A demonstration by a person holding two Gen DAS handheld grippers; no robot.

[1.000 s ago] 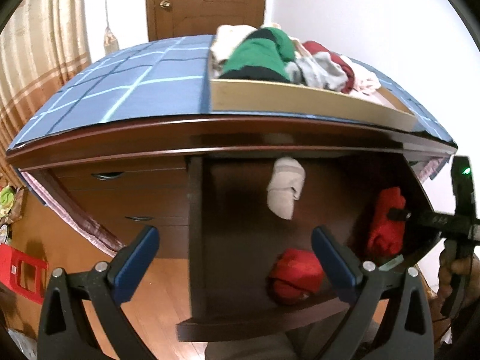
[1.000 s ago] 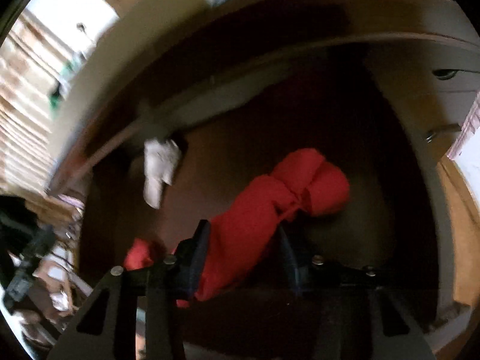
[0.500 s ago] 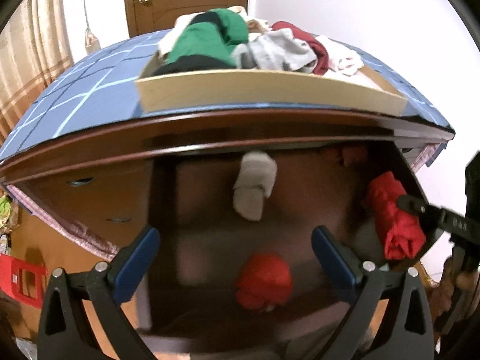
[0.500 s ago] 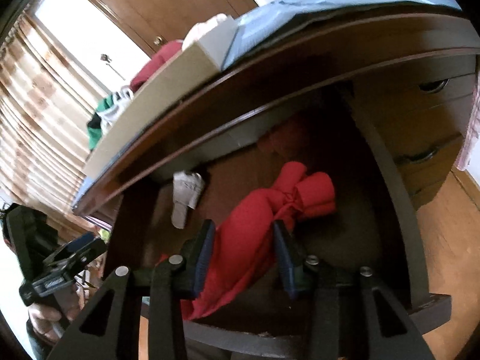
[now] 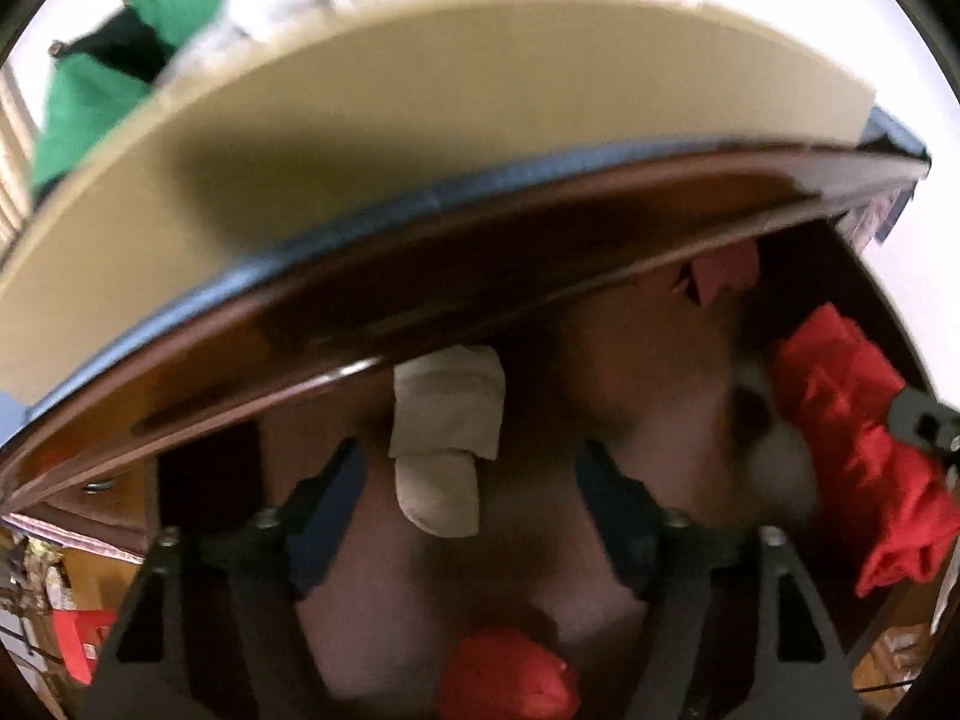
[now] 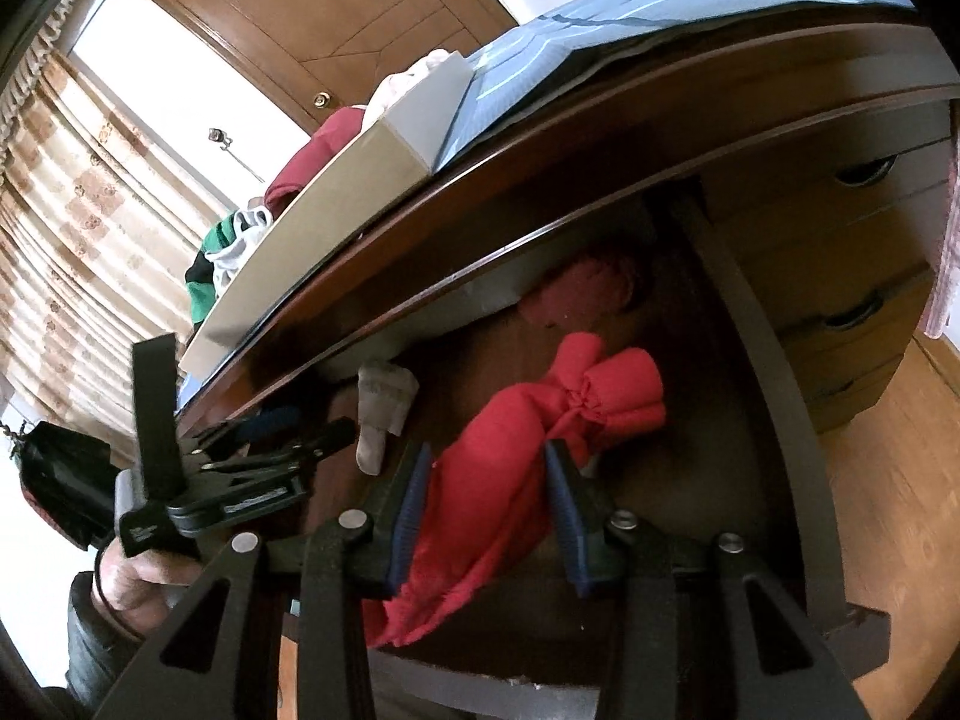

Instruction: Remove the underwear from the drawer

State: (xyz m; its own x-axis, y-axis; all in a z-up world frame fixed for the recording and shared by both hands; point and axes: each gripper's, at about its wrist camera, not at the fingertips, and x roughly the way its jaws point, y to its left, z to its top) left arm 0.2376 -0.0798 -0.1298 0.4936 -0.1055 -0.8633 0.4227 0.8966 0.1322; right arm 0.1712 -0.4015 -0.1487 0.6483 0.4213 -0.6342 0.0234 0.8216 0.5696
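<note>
The dark wooden drawer (image 6: 774, 396) stands pulled out. My right gripper (image 6: 489, 483) is shut on a bright red rolled underwear (image 6: 540, 420) and holds it inside the drawer. That bundle (image 5: 858, 450) shows at the right of the left wrist view, with one of the right fingers (image 5: 915, 414) on it. My left gripper (image 5: 468, 468) reaches into the drawer and its jaws are closing. A beige rolled underwear (image 5: 444, 456) lies between its pads, with a gap on each side. Another red roll (image 5: 510, 672) lies at the drawer's front.
A dull red garment (image 6: 576, 288) lies at the back of the drawer under the overhanging dresser top (image 6: 660, 138). A cardboard tray (image 5: 420, 96) piled with clothes sits on that top. More drawers (image 6: 852, 312) are at the right. A hand (image 6: 126, 576) holds the left gripper (image 6: 312, 427).
My left gripper moved forward and down into the drawer until the beige roll came between its fingers, and its jaws narrowed. The right gripper kept its hold on the red bundle and tilted slightly.
</note>
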